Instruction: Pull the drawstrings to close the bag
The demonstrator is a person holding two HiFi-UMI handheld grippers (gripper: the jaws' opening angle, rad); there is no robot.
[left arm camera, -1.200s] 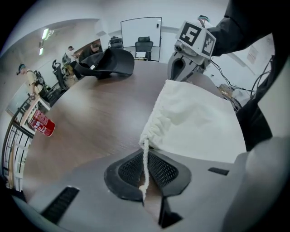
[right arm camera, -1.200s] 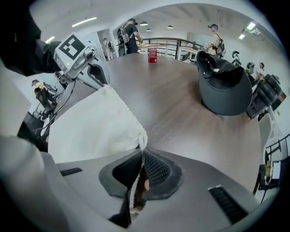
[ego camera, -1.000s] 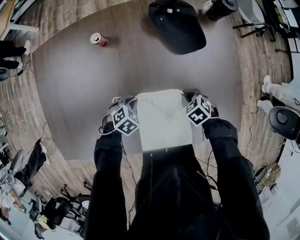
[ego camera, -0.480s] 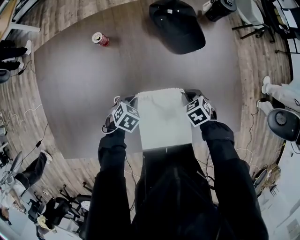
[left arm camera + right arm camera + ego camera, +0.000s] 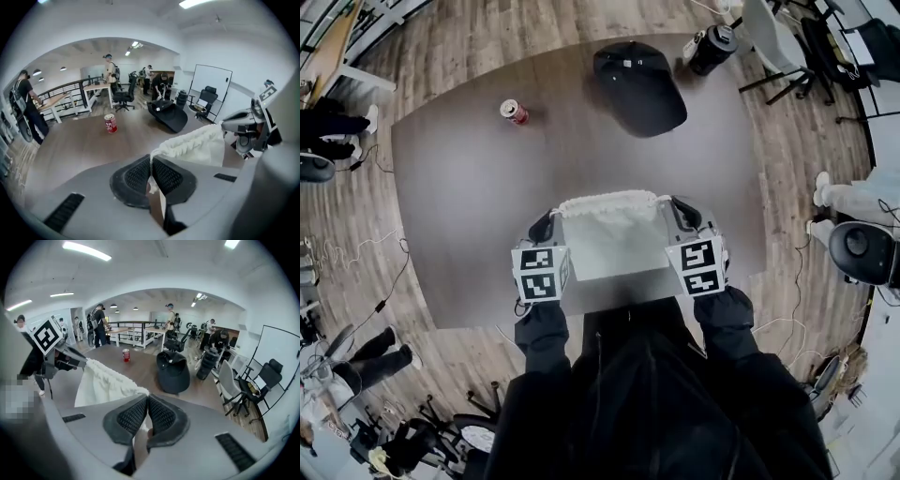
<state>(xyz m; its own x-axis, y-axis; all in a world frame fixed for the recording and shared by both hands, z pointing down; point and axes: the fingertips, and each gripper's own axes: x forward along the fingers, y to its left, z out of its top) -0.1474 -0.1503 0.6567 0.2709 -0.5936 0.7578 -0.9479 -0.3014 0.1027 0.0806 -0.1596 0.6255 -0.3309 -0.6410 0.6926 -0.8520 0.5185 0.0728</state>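
A white cloth drawstring bag (image 5: 614,242) hangs between my two grippers over the near part of the brown table (image 5: 459,197). Its top edge (image 5: 609,201) is bunched into ruffles. My left gripper (image 5: 549,219) is at the bag's top left corner, shut on the white drawstring (image 5: 151,158) that runs out of the ruffled mouth (image 5: 192,140). At the top right corner, my right gripper (image 5: 679,210) is shut on the cord end (image 5: 143,392) beside the gathered cloth (image 5: 105,380). Each gripper view shows the other gripper across the bag.
A red can (image 5: 515,111) stands at the table's far left. A black backpack (image 5: 639,86) lies at the far middle, with a dark cylinder (image 5: 712,49) and a chair (image 5: 769,28) beyond it. People and desks stand farther off. The table's near edge runs just under the bag.
Both grippers have turned and drawn back toward me with the cords. The bag's top has bunched into ruffles and the bag looks shorter. The head view has shifted.
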